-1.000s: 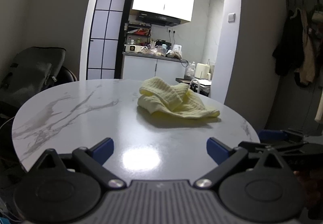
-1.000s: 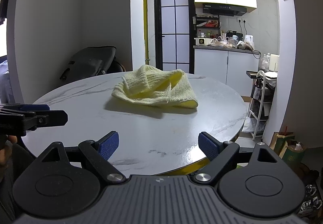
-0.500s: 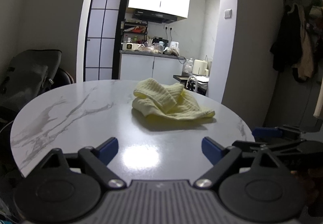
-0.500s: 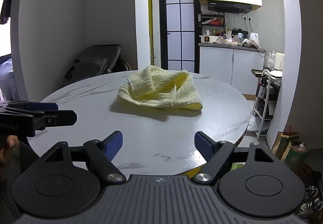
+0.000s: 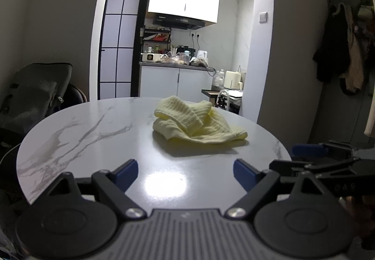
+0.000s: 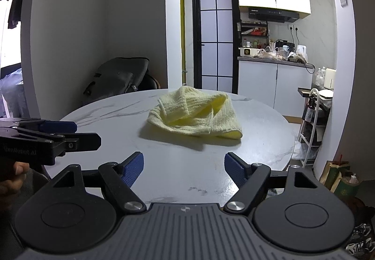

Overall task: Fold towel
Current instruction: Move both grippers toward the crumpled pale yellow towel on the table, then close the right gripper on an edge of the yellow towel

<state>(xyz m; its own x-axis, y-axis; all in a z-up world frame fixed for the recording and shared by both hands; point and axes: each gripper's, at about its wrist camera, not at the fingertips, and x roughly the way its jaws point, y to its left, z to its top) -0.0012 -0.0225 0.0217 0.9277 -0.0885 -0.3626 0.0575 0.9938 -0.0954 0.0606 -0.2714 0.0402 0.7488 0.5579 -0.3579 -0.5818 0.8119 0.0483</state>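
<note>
One crumpled pale-yellow towel [image 5: 196, 122] heaped on marble table [image 5: 93, 128].

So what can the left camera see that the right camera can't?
Only the left wrist view shows the coats hanging on the wall, plus the right gripper poking in from the side.

Only the right wrist view shows the paper bags on the floor, and the left gripper at its left edge.

Both show the crumpled yellow towel on the round marble table, the grey bag behind it, and the kitchen counter. Both grippers are open, holding nothing.
</note>
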